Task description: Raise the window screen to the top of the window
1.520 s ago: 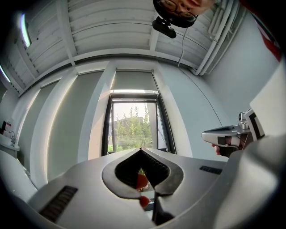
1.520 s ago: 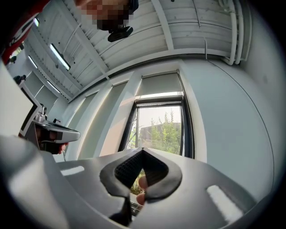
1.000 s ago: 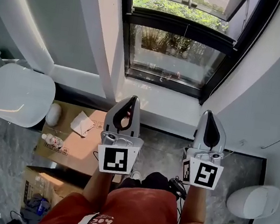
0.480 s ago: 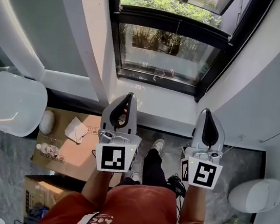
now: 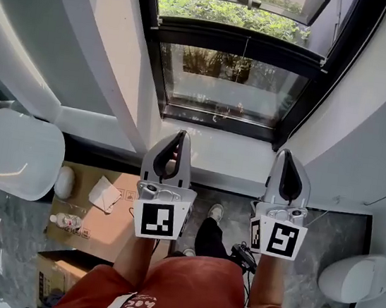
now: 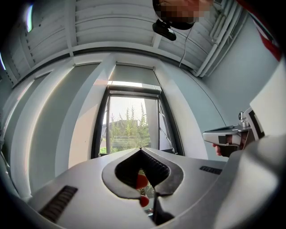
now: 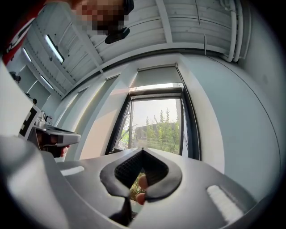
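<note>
The black-framed window point(image 5: 231, 84) fills the wall ahead, with green plants outside. In the left gripper view a grey screen point(image 6: 134, 74) covers only the window's upper part, and its lower edge point(image 6: 134, 84) sits high above the glass. The right gripper view shows the same screen point(image 7: 157, 77). A thin cord point(image 5: 244, 54) hangs down in front of the glass. My left gripper point(image 5: 179, 133) and right gripper point(image 5: 287, 154) are side by side over the sill, short of the window. Both are shut and hold nothing.
A white sill point(image 5: 215, 149) runs below the window. A white round-topped object point(image 5: 18, 154) stands at the left, beside a cardboard box point(image 5: 99, 211) with a bottle point(image 5: 66, 221) on it. A white rounded fixture point(image 5: 355, 276) stands at the right. The person's shoe point(image 5: 215, 211) is on the floor.
Both grippers have moved forward toward the window together with the person, who stepped one foot ahead. The window now looks nearer. Both stay shut.
</note>
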A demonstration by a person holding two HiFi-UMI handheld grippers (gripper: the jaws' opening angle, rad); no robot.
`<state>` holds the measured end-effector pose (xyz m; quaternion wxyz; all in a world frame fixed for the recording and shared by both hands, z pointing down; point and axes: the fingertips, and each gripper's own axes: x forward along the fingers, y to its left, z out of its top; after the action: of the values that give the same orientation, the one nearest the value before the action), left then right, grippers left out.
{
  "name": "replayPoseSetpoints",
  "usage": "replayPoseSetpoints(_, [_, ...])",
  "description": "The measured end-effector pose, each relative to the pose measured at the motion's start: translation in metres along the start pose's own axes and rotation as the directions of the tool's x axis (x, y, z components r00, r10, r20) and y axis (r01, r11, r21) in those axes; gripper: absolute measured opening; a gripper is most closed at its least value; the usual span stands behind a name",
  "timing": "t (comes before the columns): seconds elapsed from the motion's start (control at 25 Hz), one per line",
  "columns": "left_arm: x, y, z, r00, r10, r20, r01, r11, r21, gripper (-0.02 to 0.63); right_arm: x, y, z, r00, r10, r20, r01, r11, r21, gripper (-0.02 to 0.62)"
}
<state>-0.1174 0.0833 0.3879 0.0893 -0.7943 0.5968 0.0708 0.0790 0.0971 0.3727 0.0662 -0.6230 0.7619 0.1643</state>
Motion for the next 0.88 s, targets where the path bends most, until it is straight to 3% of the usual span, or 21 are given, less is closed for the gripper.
replayPoseSetpoints(0.56, [0.152,0.001,-0.032,1.0,0.006,-0.012,-0.006,1.0,-0.015,0.005,0.125,-0.067,-0.057,0.999,0.005,-0.052,-0.007,0.999,-0.037,0.009])
replayPoseSetpoints(0.88, [0.24,-0.021,-0.05,1.0,-0.01,-0.011,0.01,1.0,0.014,0.005,0.192,-0.122,-0.096,0.999,0.0,-0.052,0.0,1.0,-0.003,0.009])
